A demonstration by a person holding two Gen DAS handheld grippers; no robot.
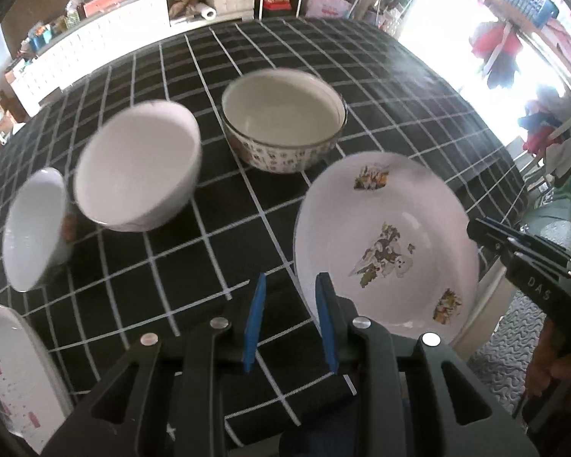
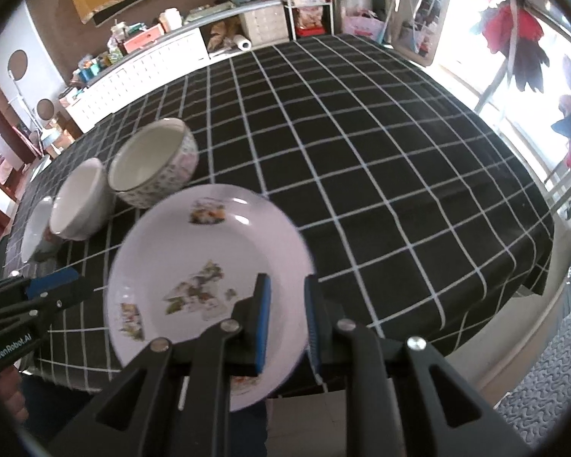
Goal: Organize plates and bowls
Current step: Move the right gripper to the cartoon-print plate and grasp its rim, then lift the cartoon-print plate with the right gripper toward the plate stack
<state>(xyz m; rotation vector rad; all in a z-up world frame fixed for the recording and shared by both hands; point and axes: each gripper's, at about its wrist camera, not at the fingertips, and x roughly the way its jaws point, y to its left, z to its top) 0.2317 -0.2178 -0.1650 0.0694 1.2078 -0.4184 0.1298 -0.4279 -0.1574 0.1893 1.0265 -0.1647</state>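
- our left gripper (image 1: 290, 323) is closest, with two flat blue pads on black arms. the pads stand a little apart and only cloth shows in the gap.
- our right gripper (image 2: 287, 320) has the same blue pads. one pad is over the inside of the picture plate (image 2: 194, 251) and one is at its rim. we cannot tell if they squeeze it.
- the picture plate is round, white and shiny, with small flower pictures. it sits at the near edge of the table, between our two grippers.
- we count two plates. the pink-dotted plate (image 1: 11, 365) is far to the left.
- we count three round bowls in a row: the patterned bowl (image 1: 281, 114), the white bowl (image 1: 137, 167) and the small white bowl (image 1: 34, 228).
- the cloth (image 1: 380, 87) is black with thin white squares.
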